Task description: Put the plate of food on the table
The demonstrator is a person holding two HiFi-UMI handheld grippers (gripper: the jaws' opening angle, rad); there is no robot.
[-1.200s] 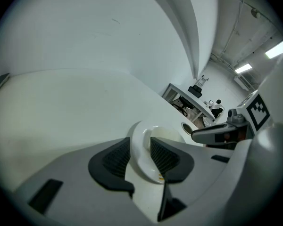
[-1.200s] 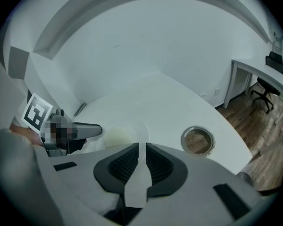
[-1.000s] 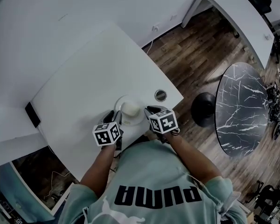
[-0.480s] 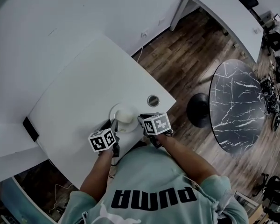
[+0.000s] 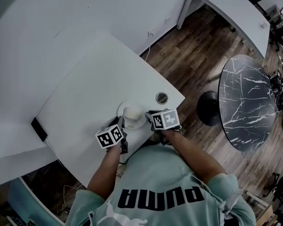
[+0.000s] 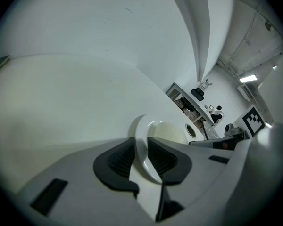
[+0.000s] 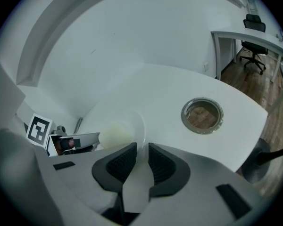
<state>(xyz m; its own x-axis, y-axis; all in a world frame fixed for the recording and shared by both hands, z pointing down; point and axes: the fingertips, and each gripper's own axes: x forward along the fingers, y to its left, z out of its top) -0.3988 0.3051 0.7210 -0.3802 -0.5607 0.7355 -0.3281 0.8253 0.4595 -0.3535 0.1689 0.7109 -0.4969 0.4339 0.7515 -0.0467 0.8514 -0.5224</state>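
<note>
pale food (image 5: pixel 132 112) on plate (image 5: pixel 122 109) too blurred to identify, dark object (image 5: pixel 38 129) at table's (image 5: pixel 85 88) left edge unclear, far-right desk (image 5: pixel 226 8) cropped, person's torso (image 5: pixel 155 192) cut off at near edge

Glossy plate (image 6: pixel 141 142), matt white table (image 5: pixel 92 86), wood floor (image 5: pixel 198 62)

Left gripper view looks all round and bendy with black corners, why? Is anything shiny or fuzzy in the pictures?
Left gripper view: a wide-angle lens curves the table edge and leaves black corners, and a small bright glint sits on the plate. Right gripper view: the same bending, and the plate's near rim is soft and washed out against the white table. Head view: dim and grey overall, with no glare.
</note>
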